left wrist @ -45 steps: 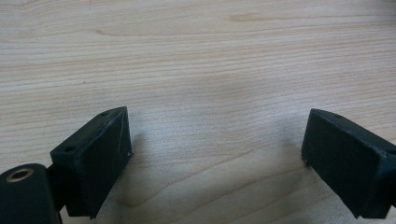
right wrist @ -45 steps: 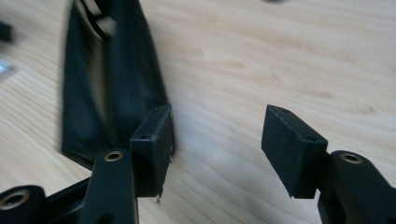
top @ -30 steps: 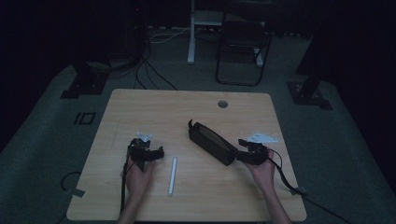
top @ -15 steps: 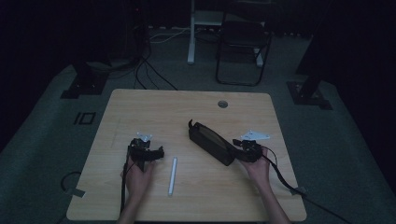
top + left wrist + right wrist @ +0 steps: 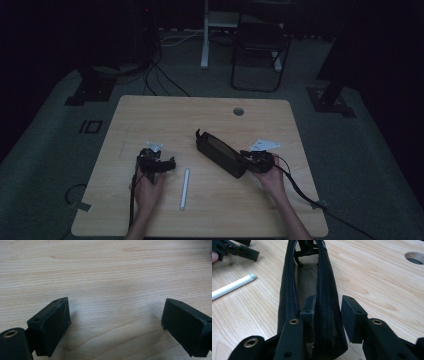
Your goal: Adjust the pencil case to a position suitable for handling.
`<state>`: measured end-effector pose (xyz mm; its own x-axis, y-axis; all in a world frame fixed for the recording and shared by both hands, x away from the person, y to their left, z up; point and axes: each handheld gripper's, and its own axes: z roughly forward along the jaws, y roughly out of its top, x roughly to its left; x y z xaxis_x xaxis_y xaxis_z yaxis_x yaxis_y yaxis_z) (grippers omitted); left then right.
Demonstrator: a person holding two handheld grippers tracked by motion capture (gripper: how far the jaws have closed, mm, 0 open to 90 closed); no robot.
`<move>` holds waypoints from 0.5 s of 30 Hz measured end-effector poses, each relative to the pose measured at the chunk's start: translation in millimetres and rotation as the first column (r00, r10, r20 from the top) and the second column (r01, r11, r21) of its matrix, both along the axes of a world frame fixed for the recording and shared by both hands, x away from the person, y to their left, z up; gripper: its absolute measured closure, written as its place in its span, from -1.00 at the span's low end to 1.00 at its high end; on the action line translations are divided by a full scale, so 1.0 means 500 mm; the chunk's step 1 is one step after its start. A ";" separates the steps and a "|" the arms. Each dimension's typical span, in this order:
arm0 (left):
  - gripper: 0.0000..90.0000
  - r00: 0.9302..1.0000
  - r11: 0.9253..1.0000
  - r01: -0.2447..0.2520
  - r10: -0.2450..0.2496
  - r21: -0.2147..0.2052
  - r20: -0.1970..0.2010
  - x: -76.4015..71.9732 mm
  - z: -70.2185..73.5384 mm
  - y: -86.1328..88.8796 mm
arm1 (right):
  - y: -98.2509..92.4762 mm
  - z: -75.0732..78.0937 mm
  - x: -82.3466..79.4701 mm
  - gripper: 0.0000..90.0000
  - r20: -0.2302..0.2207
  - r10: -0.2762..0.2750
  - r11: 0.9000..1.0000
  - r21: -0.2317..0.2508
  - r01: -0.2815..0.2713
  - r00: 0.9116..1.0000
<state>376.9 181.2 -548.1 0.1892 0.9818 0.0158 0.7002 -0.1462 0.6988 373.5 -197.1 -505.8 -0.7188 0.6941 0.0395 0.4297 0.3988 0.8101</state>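
Right tongs (image 5: 328,312) at pouch (image 5: 312,285)
Jaws closing astride one pouch wall, outer pad not touching; left tongs (image 5: 115,322) spread over bare desk (image 5: 112,272).

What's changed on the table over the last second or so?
The right tool slid left onto the near end of the black pencil case, its jaws closing around one open wall, not yet pinching it. The left tool, white pen and case stayed put.

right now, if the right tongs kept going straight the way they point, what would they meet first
The black zip pouch: the right tongs already straddle one wall of its open end, jaws just closing. Going on, they would likely slide deeper along that wall toward its far end.
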 end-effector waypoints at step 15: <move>-0.81 1.000 1.000 -0.001 0.001 0.000 0.000 0.000 0.000 0.000 | 0.041 0.000 0.045 0.45 0.002 0.069 0.998 -0.015 -0.069 0.998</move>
<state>376.8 181.2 -548.1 0.1885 0.9819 0.0156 0.7001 -0.1456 0.6991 396.1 -176.3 -506.0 -0.7650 0.6435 0.0274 0.3985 0.4394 0.8051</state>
